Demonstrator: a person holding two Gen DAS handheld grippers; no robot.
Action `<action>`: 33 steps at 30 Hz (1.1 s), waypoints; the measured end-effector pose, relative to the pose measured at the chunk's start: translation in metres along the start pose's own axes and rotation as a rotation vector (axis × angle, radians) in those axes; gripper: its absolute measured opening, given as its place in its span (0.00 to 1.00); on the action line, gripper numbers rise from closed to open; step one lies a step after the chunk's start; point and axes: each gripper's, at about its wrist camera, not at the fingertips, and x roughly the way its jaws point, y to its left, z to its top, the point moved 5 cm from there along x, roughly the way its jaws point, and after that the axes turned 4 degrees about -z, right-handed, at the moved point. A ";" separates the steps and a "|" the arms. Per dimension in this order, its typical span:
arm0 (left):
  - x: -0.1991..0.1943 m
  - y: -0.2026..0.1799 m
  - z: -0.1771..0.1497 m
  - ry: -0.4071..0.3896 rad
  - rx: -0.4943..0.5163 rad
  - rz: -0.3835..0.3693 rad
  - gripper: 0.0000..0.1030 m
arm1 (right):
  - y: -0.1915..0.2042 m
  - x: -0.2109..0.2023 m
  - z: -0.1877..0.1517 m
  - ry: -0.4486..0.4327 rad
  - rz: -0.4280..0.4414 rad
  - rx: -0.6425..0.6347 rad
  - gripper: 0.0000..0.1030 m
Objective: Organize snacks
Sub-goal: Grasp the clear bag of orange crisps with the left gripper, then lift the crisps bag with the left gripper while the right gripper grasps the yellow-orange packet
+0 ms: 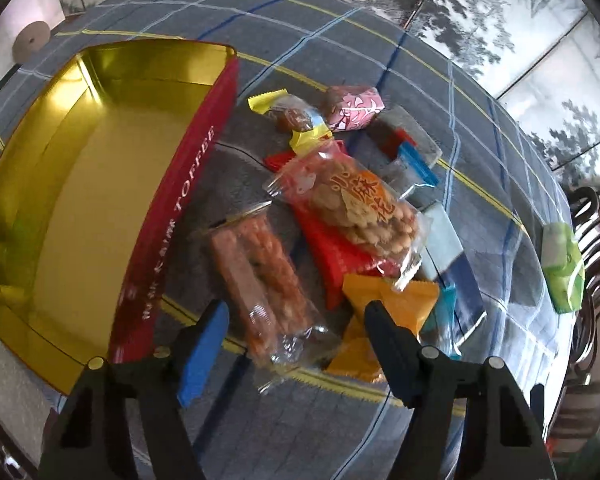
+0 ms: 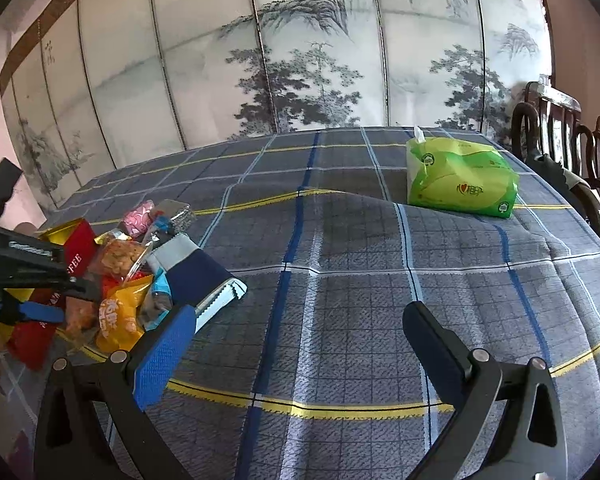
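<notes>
The left tool (image 1: 296, 320) hangs with its fingers spread wide over the near end of a clear-wrapped peanut bar (image 1: 260, 280), pinching nothing. The bar lies flat on the checked cloth of the surface (image 1: 340, 40), just beside the red wall of the open toffee tin (image 1: 168, 216), whose gold interior shows no snacks in the part that is visible. Beyond the bar the rest of the pile crowds together: a clear bag of small twisted biscuits (image 1: 356, 208) rests on a red packet (image 1: 332, 256), an orange packet (image 1: 384, 312) sits near the tool's right finger, and a pink wrapped sweet (image 1: 354, 106) lies farther back.

The right tool (image 2: 300, 340) is also spread and empty, over bare cloth well apart from the pile, with a green tissue pack (image 2: 460, 176) farther off.

The bar is probably light and fairly stiff, but brittle; a hard squeeze could crack it. Its film looks slick and crinkly, so the loose sealed end would likely slip or tear. The safer hold seems to be across the solid body, fingers on the two long edges, closing gently. The biscuit bag looks puffier and more fragile still, best taken by its crimped seam.
</notes>
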 end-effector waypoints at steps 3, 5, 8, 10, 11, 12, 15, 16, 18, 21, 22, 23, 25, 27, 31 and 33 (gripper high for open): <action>0.006 0.005 0.005 0.005 -0.041 0.028 0.70 | -0.001 -0.001 -0.001 -0.003 0.014 0.008 1.00; 0.011 0.012 0.006 0.021 -0.087 0.024 0.57 | -0.002 -0.001 0.000 -0.006 0.022 0.015 1.00; 0.012 0.016 0.006 0.004 -0.101 0.043 0.51 | -0.003 -0.002 -0.001 -0.009 0.031 0.024 1.00; 0.012 0.017 0.006 0.002 -0.100 0.058 0.50 | -0.003 -0.002 0.000 -0.010 0.035 0.026 1.00; 0.012 0.017 0.006 -0.002 -0.109 0.058 0.50 | -0.003 -0.002 0.000 -0.010 0.036 0.026 1.00; 0.013 0.017 0.006 -0.008 -0.119 0.058 0.50 | -0.003 -0.001 0.000 -0.011 0.039 0.027 1.00; 0.015 0.014 0.006 -0.014 -0.116 0.096 0.50 | -0.003 -0.001 0.001 -0.011 0.043 0.030 1.00; 0.016 0.013 0.005 -0.014 -0.112 0.114 0.51 | -0.003 -0.002 -0.001 -0.008 0.037 0.027 1.00; 0.017 0.011 0.006 -0.016 -0.109 0.125 0.51 | -0.002 -0.002 -0.001 -0.006 0.041 0.028 1.00; 0.018 0.009 0.004 -0.019 -0.081 0.147 0.40 | -0.002 -0.001 -0.001 -0.006 0.043 0.031 1.00; 0.018 0.007 0.003 -0.014 -0.058 0.146 0.37 | -0.002 -0.001 -0.001 -0.004 0.043 0.033 1.00; 0.019 0.003 0.005 -0.006 -0.043 0.133 0.35 | -0.002 0.000 -0.001 -0.001 0.043 0.036 1.00; 0.017 0.003 -0.002 0.012 -0.022 0.102 0.35 | -0.001 0.003 0.000 0.012 0.040 0.042 1.00; 0.011 0.006 -0.015 0.006 0.004 0.093 0.35 | -0.005 0.005 -0.001 0.028 0.041 0.053 1.00; -0.003 0.017 -0.036 0.007 0.083 0.064 0.35 | -0.004 0.007 -0.001 0.034 0.039 0.069 1.00; -0.014 0.016 -0.047 -0.015 0.134 0.053 0.35 | 0.001 0.008 -0.001 0.034 0.038 0.061 1.00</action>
